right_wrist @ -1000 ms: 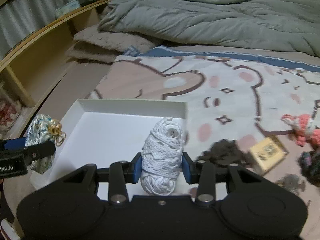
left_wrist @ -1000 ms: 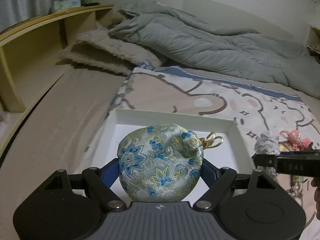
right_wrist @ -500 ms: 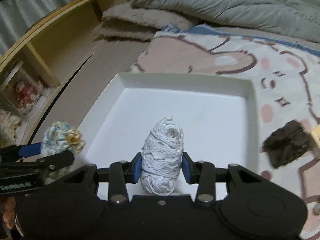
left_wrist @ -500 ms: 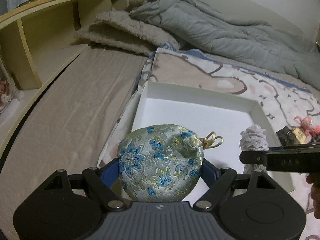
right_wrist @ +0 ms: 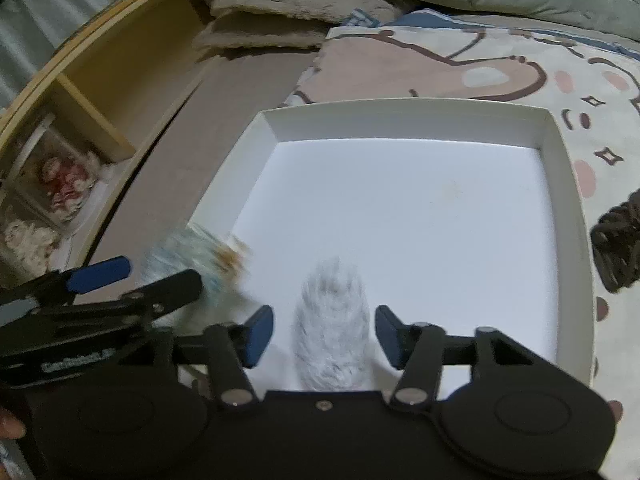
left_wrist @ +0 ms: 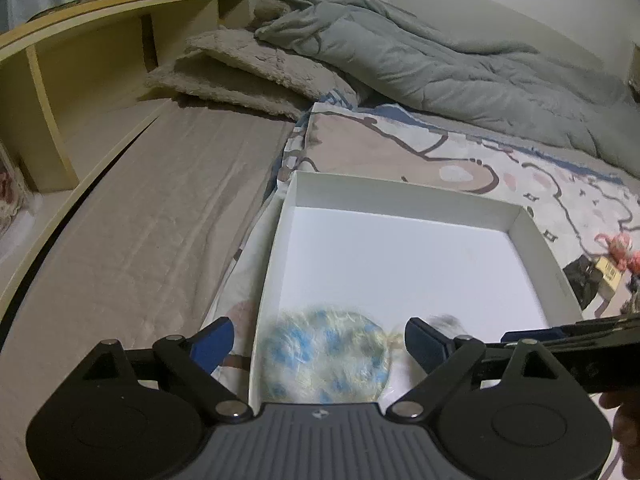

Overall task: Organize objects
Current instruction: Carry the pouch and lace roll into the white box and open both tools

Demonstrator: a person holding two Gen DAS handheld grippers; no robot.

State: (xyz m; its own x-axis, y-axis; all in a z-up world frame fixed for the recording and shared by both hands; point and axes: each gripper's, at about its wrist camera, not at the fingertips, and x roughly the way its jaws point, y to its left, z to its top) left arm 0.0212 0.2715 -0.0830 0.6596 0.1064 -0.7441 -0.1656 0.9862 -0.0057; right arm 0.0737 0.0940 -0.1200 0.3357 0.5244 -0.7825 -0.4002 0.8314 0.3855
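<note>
A white shallow box (left_wrist: pixel 400 194) (right_wrist: pixel 408 114) lies on the bed. My left gripper (left_wrist: pixel 318 340) is open; the blue-flowered silk pouch (left_wrist: pixel 324 356) is blurred between its spread fingers, free of them, over the box's near left corner. It also shows in the right wrist view (right_wrist: pixel 192 256). My right gripper (right_wrist: pixel 324 336) is open; the white crocheted roll (right_wrist: pixel 332 340) is blurred between its fingers, loose, over the box's near edge. The left gripper (right_wrist: pixel 100 276) appears at the left of the right wrist view.
A cartoon-print blanket (left_wrist: pixel 400 152) lies under the box. A dark knitted item (right_wrist: pixel 618 244), a small card box (left_wrist: pixel 610 276) and a pink toy (left_wrist: pixel 620 246) lie right of the box. A grey duvet (left_wrist: pixel 440 60) and a wooden shelf (left_wrist: pixel 100 52) are behind.
Both grippers have opened and let go: the pouch and the white roll are blurred, dropping toward the box. Both cameras have moved closer over the box.
</note>
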